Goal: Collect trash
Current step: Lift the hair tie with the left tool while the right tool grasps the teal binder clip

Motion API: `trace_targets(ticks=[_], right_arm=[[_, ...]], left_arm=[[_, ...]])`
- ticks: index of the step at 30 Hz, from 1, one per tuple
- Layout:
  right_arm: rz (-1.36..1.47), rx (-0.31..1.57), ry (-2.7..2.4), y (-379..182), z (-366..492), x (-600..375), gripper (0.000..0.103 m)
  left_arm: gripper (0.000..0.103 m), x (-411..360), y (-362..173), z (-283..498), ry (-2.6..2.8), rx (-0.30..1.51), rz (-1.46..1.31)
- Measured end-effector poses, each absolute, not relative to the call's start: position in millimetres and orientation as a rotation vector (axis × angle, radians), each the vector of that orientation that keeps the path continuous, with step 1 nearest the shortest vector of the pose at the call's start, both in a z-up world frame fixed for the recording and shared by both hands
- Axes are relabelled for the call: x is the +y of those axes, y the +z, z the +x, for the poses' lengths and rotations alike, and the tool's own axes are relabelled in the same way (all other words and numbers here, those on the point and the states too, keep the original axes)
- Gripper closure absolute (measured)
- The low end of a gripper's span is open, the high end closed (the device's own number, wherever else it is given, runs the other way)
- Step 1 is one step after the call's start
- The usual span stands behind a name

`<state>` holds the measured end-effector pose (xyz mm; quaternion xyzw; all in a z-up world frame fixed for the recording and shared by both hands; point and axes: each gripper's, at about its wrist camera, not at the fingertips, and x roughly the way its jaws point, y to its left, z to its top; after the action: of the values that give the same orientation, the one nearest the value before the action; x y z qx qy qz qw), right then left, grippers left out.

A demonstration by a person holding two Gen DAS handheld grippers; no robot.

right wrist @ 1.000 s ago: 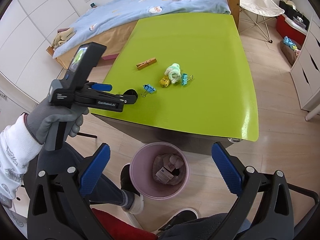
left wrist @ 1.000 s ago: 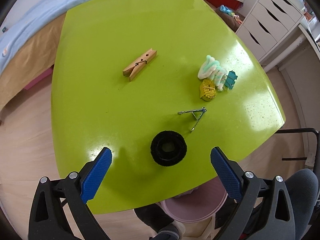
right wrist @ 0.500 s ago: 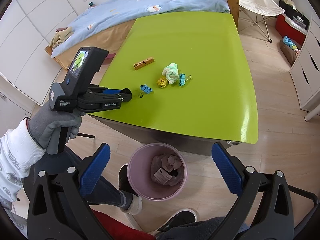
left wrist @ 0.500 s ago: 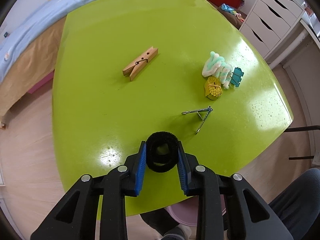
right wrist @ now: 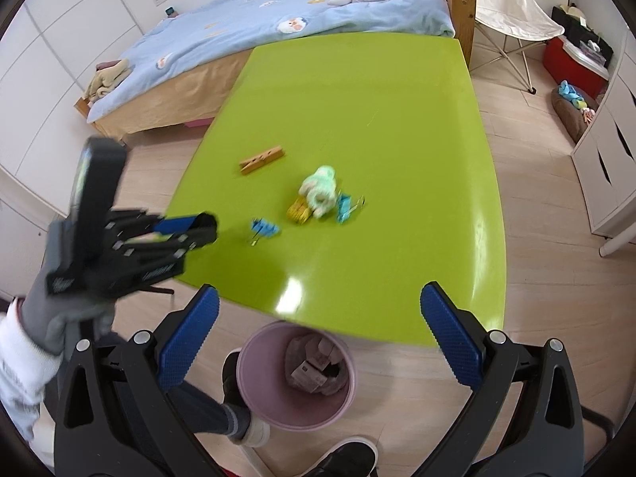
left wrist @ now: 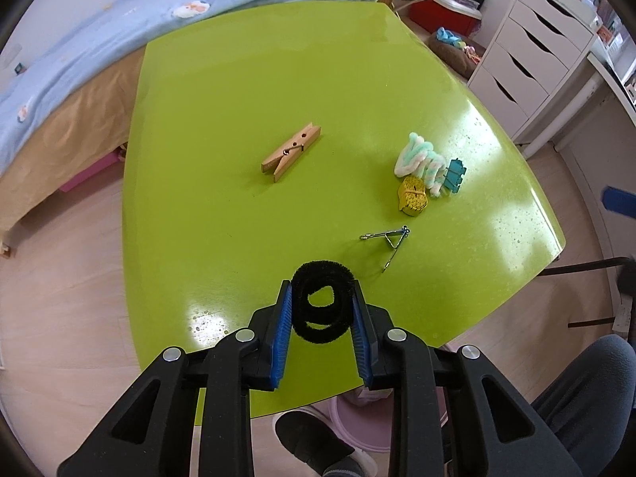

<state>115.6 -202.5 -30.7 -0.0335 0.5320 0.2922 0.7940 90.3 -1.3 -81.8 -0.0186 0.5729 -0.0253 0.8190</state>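
My left gripper [left wrist: 322,298] is shut on a black fuzzy ring [left wrist: 322,303] and holds it lifted above the near edge of the green table [left wrist: 238,91]. In the right wrist view the left gripper [right wrist: 198,226] shows blurred at the table's left corner. On the table lie a wooden clothespin [left wrist: 291,152], a white-green fluffy wad [left wrist: 421,163], a yellow roll [left wrist: 413,195], a teal binder clip [left wrist: 454,175] and a blue binder clip [right wrist: 264,228]. My right gripper [right wrist: 318,338] is open and empty above the pink trash bin [right wrist: 296,373].
The pink bin stands on the floor in front of the table and holds paper scraps. A bed [right wrist: 246,31] lies beyond the table. White drawers [left wrist: 528,51] stand at the right. My legs and feet [right wrist: 238,417] are beside the bin.
My left gripper closed on the black ring and lifted it off the table, pulling back toward the near edge. The right gripper stayed open and shifted closer to the table.
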Motion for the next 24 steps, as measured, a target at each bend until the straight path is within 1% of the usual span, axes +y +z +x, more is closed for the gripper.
trace_targets(ticks=[6,12,14,15,17,21,23,24], right_arm=[[-0.099,1.194,0.604,-45,154,-186,0.004],[-0.141,1.257,0.578,-75,186,-170,0.005],[-0.159,1.271,0.574,-83,192,-166,0.020],[-0.167,1.276,0.574,-86,193,-164,0.023],[-0.174,1.291,0.587,-93,196,-160,0.034],[-0.180,1.302,0.601,-101,199,-156,0.047],[-0.176,1.300,0.614,-103,200,-153,0.058],[-0.171,1.298,0.623,-103,201,-152,0.060]], left_arm=[[0.076,2,-73,87,-0.053,1.201,-0.046],[0.076,7,-70,84,-0.049,1.192,-0.058],[0.076,8,-69,83,-0.047,1.191,-0.061],[0.076,8,-69,83,-0.046,1.190,-0.063],[0.076,9,-69,82,-0.044,1.190,-0.067],[0.076,10,-70,82,-0.044,1.192,-0.072],[0.076,11,-70,82,-0.044,1.193,-0.075],[0.076,10,-70,82,-0.044,1.193,-0.076]])
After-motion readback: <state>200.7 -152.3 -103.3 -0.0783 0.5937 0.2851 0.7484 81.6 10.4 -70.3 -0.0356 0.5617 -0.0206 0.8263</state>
